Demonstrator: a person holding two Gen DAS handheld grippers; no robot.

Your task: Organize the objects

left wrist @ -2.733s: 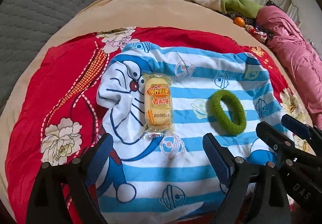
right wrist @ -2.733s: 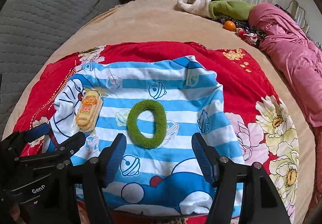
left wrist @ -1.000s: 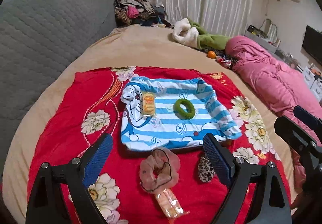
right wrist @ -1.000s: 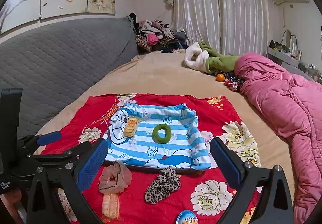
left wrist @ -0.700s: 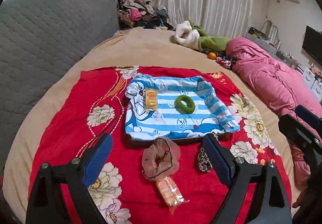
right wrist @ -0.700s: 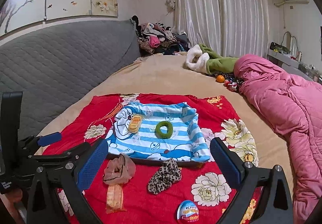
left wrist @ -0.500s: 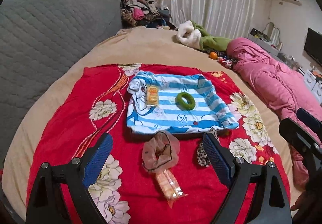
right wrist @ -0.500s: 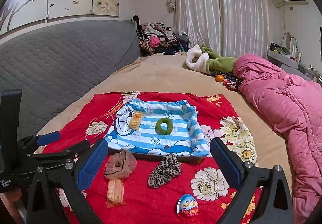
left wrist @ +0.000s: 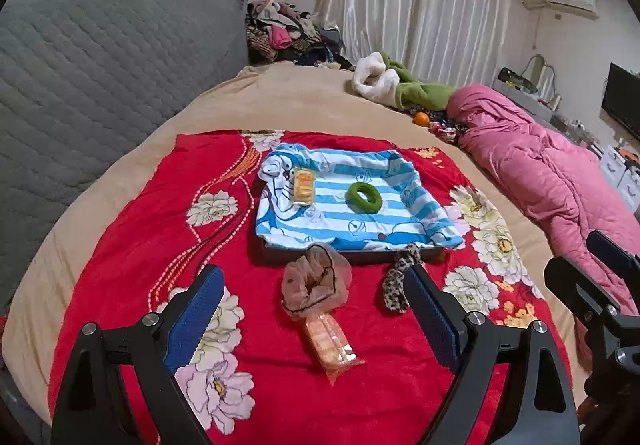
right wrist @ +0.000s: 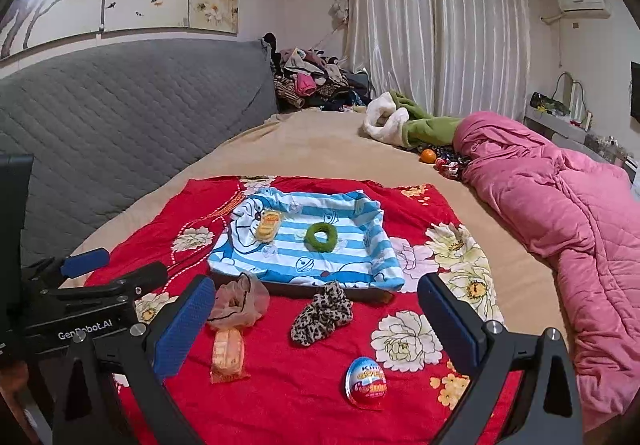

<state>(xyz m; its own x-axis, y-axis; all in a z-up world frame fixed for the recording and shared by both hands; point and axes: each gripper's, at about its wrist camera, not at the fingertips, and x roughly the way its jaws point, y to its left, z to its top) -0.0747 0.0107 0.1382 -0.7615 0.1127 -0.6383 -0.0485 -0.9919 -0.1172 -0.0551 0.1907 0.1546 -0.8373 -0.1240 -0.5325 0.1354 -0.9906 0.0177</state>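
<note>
Left wrist view shows your left gripper (left wrist: pixel 316 317) gaping wide and empty above the beige scrunchie (left wrist: pixel 316 283) and wrapped snack (left wrist: pixel 332 341); your right gripper (right wrist: pixel 314 321), likewise spread, hangs over the leopard scrunchie (right wrist: pixel 322 313) and chocolate egg (right wrist: pixel 366 383). With two items already on the striped tray (left wrist: pixel 416 221), you seem between picks: next, descend onto one loose item.

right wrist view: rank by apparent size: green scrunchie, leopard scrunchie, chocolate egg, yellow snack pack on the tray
1. leopard scrunchie
2. chocolate egg, though it is nearest the camera
3. green scrunchie
4. yellow snack pack

Last two lie farther back, so real sizes are unsure.
</note>
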